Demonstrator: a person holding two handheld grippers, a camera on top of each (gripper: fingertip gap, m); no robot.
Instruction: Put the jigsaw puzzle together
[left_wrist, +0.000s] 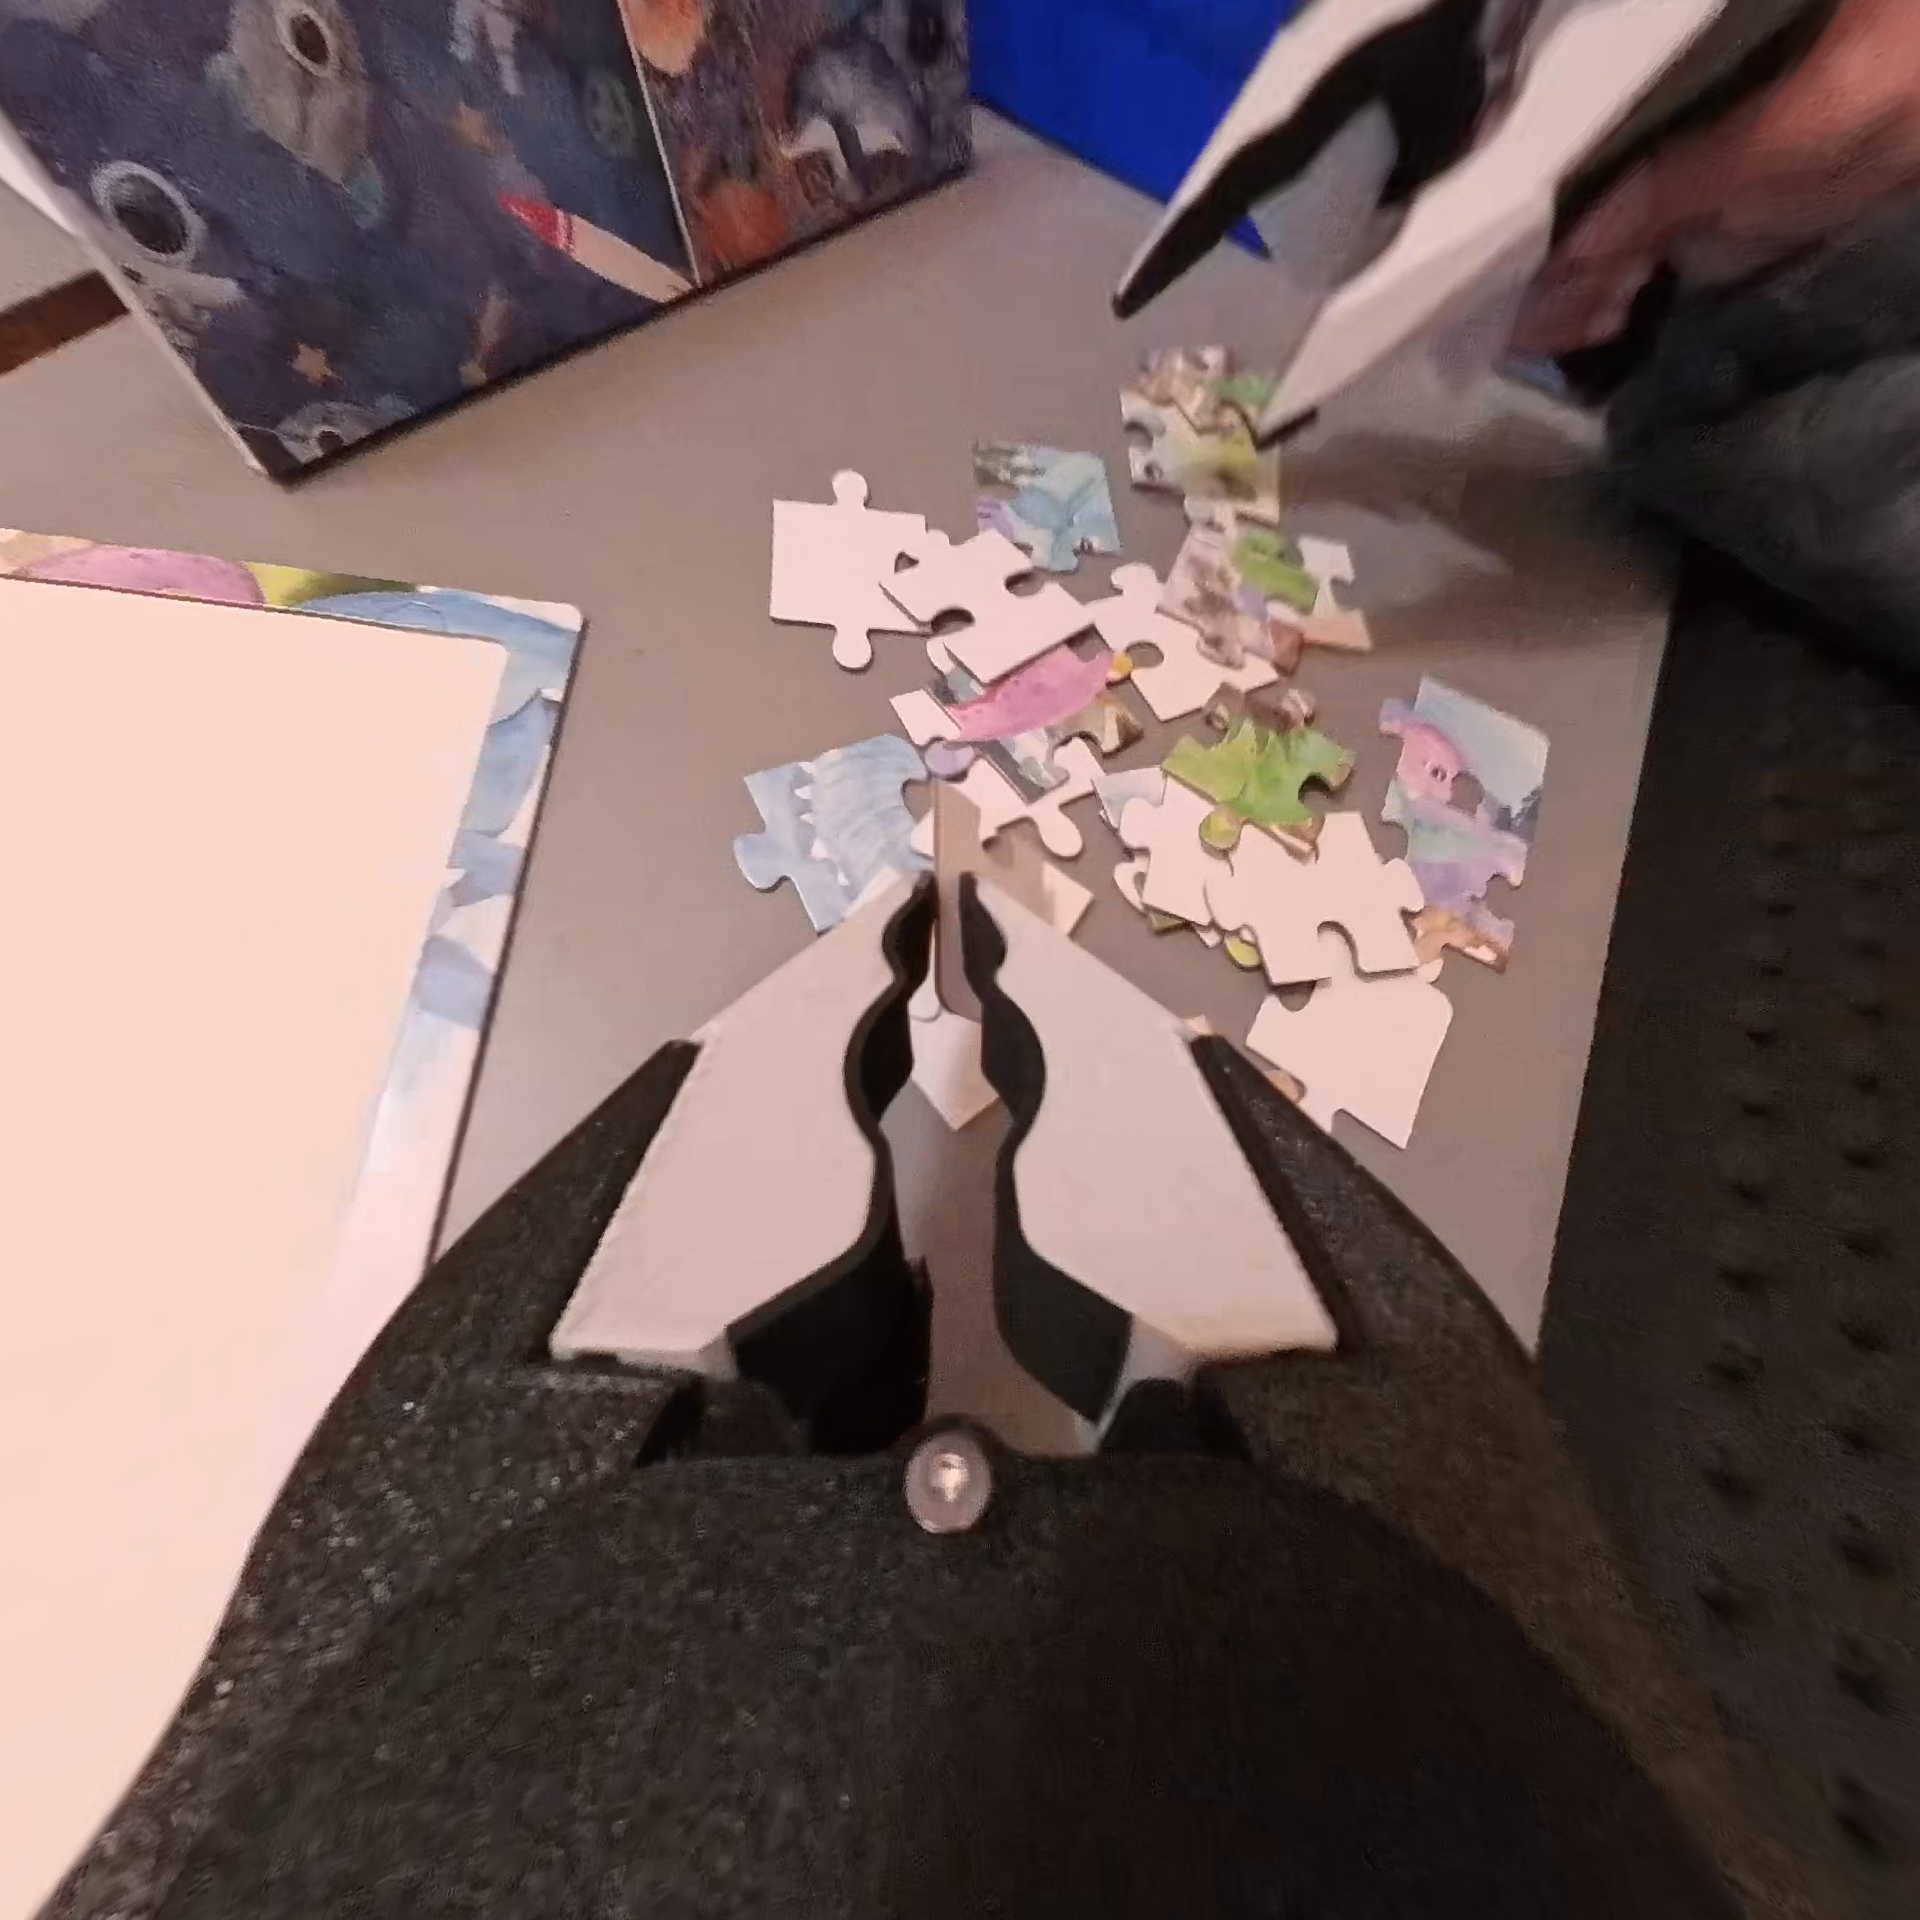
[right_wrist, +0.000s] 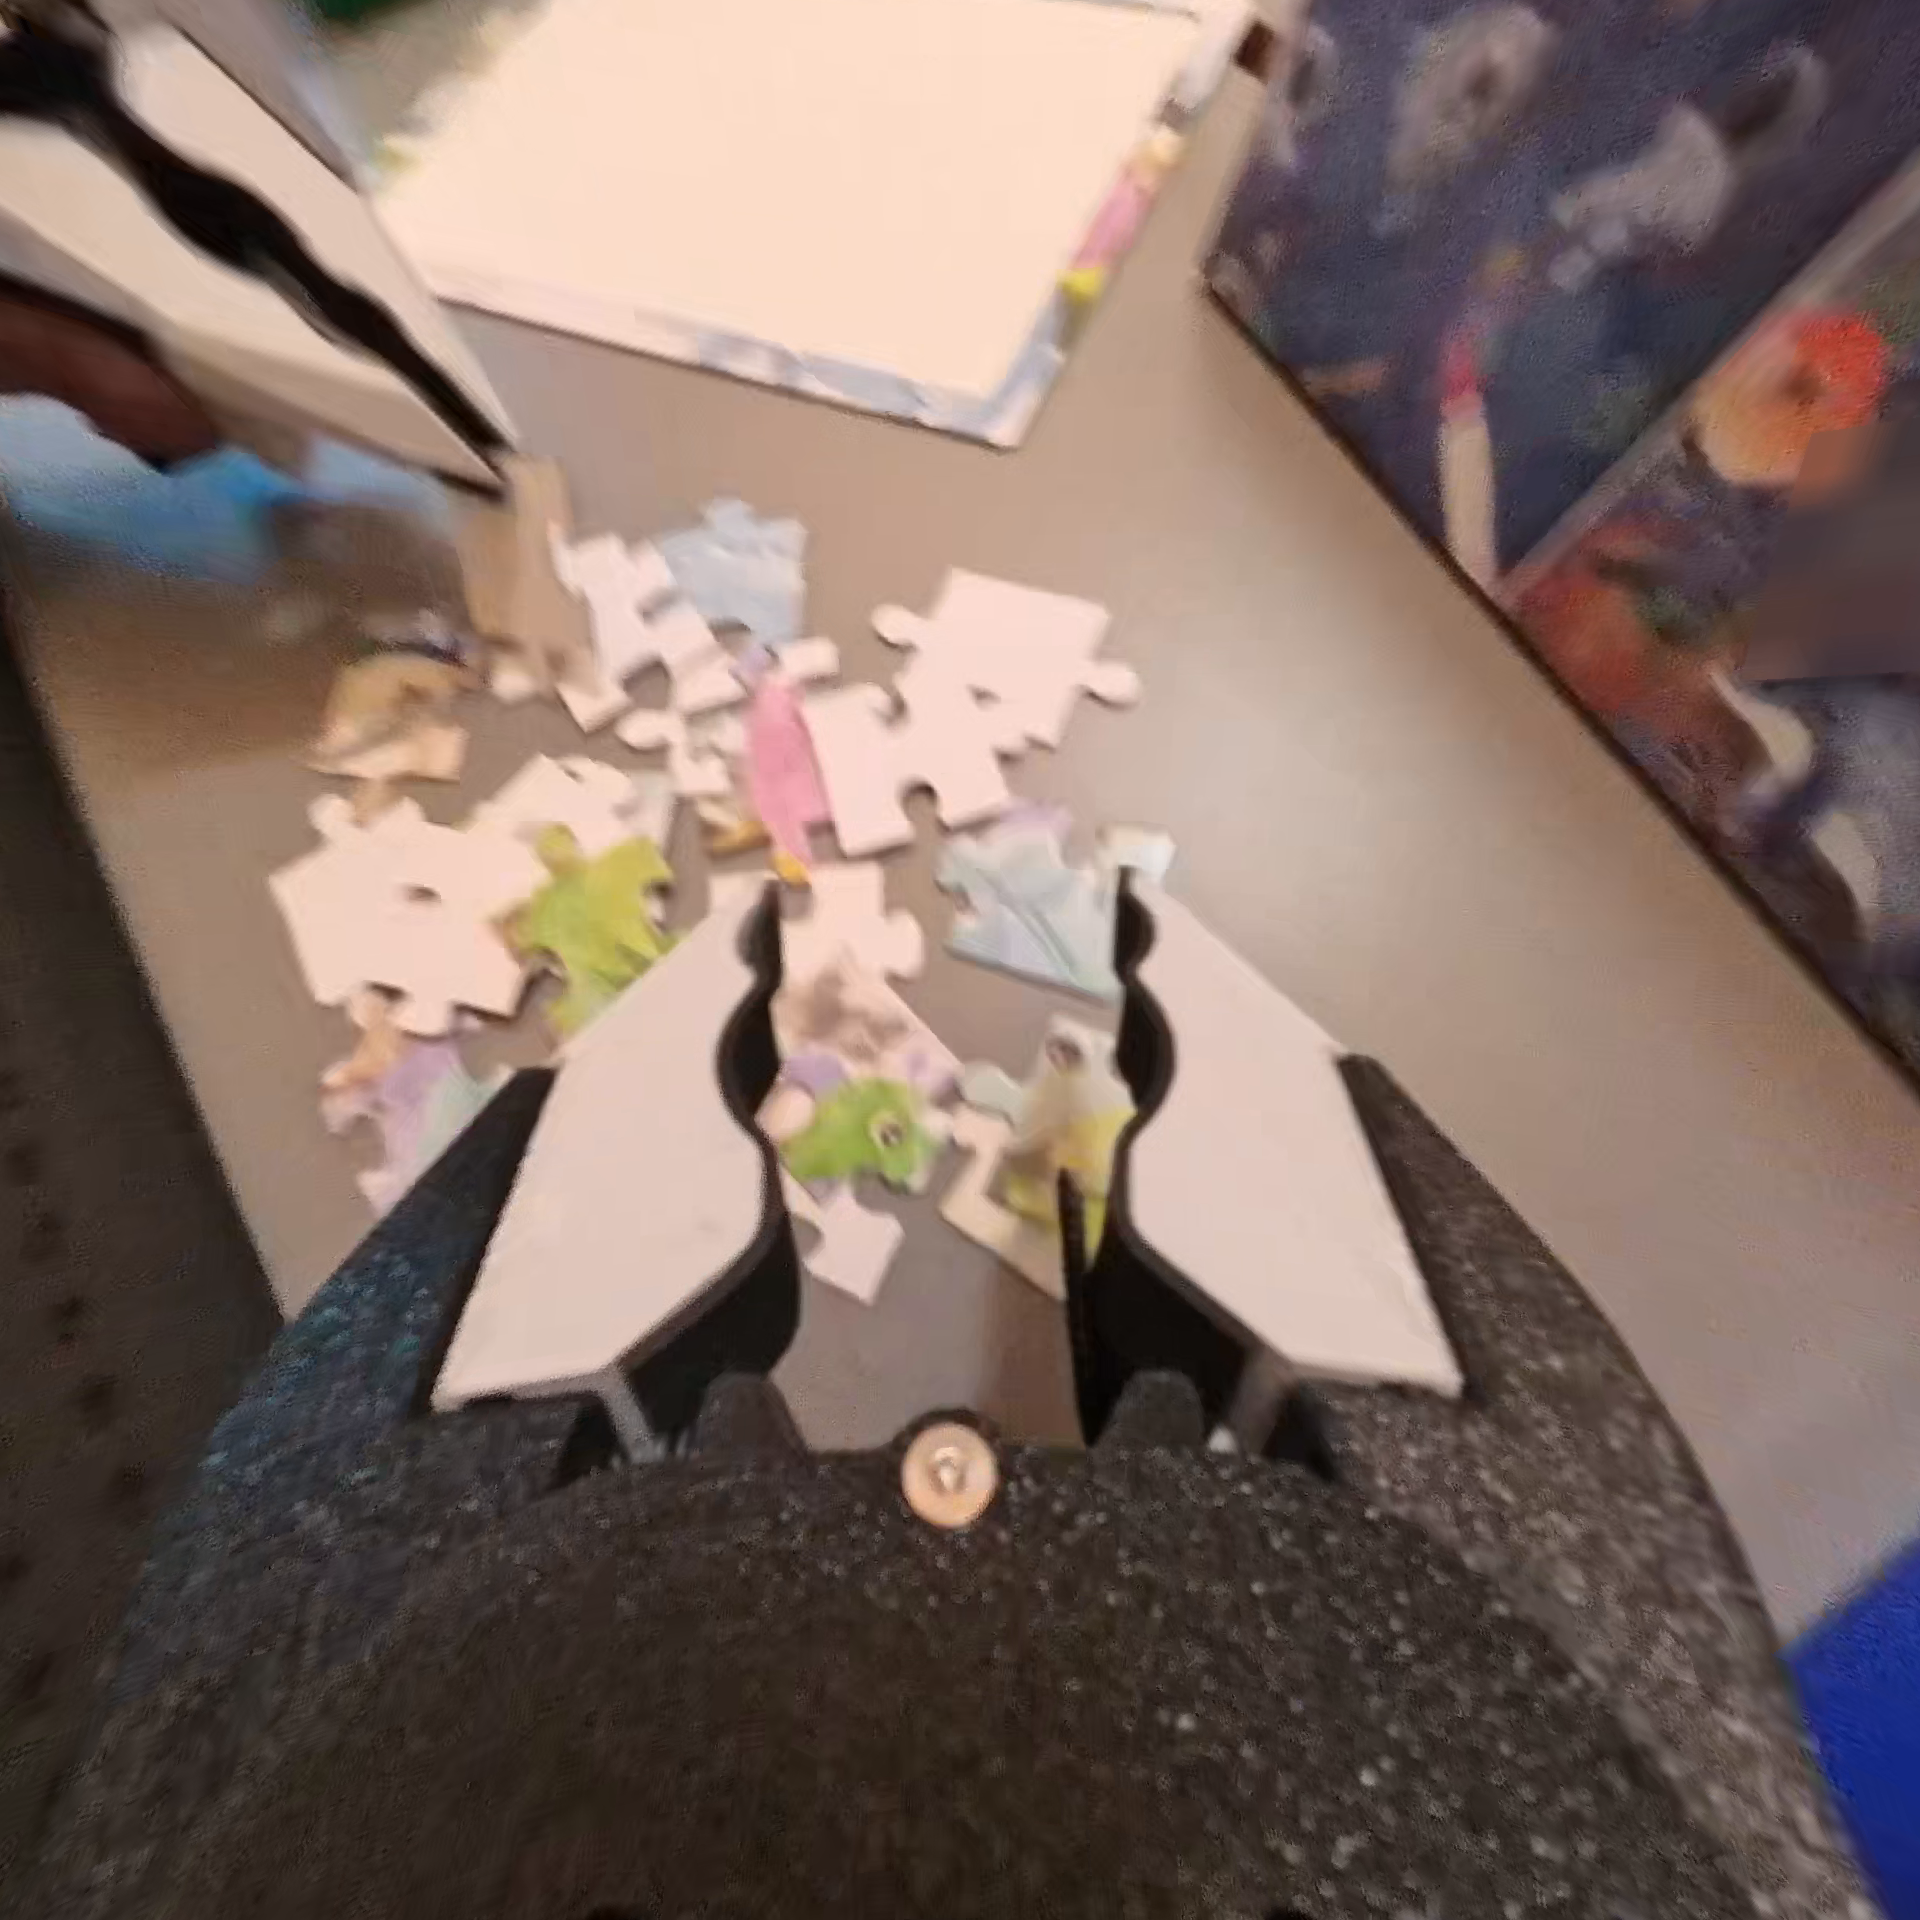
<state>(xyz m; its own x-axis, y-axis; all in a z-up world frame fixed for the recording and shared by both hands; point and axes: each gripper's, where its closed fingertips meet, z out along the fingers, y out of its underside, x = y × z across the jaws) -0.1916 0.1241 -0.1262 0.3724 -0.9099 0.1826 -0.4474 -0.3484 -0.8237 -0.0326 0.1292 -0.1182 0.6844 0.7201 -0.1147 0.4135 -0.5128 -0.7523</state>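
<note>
Loose jigsaw pieces (left_wrist: 1143, 707) lie in a heap on the grey table, some picture side up, several white back up. My left gripper (left_wrist: 943, 896) is shut on one puzzle piece (left_wrist: 941, 831), held edge-on and upright just above the near side of the heap. The puzzle tray (left_wrist: 208, 935), white inside with a painted border, lies to its left. My right gripper (right_wrist: 948, 889) is open and empty, hovering over the pieces (right_wrist: 727, 779); a green piece (right_wrist: 862, 1138) shows between its fingers. It also shows in the left wrist view (left_wrist: 1205, 364), above the heap's far side.
A dark blue space-themed box (left_wrist: 312, 208) stands behind the tray and shows at the right of the right wrist view (right_wrist: 1610, 416). A blue object (left_wrist: 1091, 83) sits at the back. A dark textured mat (left_wrist: 1766, 1143) borders the table beside the heap.
</note>
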